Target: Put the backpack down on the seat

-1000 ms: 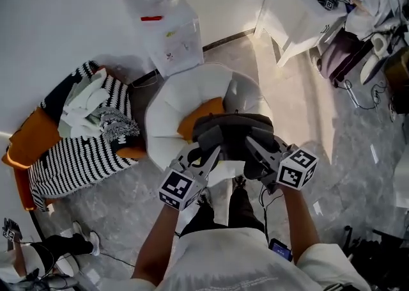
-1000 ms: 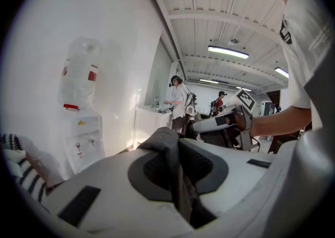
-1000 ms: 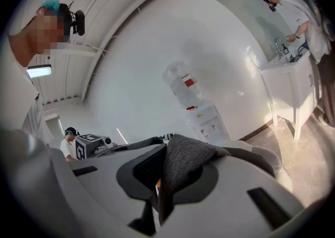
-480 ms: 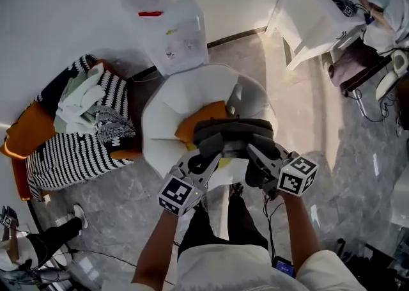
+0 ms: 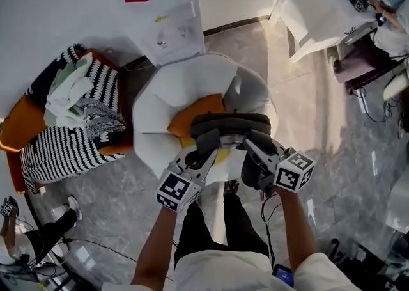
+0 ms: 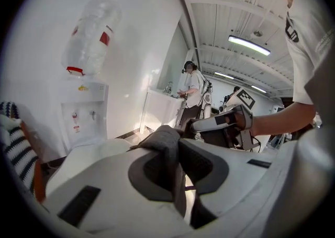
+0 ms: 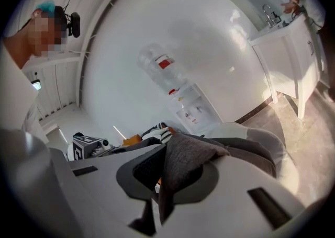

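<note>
Backpack [image 5: 231, 123], dark grey, held over the near edge of the white seat [image 5: 169, 85], above an orange cushion [image 5: 195, 112]; left gripper [image 5: 206, 149] clamped on a fold of its grey fabric; right gripper [image 5: 254, 149] clamped likewise on another fold; whether the backpack touches the seat cannot be told; water dispenser [image 5: 167, 24] at the far side; striped sofa [image 5: 61, 149] at left.
</note>
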Demonstrator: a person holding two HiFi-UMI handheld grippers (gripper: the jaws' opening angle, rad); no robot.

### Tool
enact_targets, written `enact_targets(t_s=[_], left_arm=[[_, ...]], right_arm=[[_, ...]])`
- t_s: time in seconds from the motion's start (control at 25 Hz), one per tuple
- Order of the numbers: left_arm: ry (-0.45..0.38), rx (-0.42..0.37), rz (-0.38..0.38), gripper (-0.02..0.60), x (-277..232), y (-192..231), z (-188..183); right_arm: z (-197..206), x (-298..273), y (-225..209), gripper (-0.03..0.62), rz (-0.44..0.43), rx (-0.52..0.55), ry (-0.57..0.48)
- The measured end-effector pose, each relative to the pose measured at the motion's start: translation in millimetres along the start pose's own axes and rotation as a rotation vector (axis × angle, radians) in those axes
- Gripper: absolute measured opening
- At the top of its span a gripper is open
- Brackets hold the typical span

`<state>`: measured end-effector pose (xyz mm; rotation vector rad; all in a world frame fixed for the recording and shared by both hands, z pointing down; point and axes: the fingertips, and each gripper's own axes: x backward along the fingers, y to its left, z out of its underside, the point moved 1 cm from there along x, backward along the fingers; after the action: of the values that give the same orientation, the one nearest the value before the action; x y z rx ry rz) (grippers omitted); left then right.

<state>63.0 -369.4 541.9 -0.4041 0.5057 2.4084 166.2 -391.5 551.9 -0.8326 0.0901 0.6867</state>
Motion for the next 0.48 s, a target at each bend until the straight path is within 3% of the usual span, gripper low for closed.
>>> enact_targets(t_s=[0.48], left_arm=[[0.047, 0.038, -0.015, 0.055, -49.9, 33.8, 41.9]], right_arm=[[22.8, -31.0, -60.1, 0.031, -0.023, -0.037, 0.048]])
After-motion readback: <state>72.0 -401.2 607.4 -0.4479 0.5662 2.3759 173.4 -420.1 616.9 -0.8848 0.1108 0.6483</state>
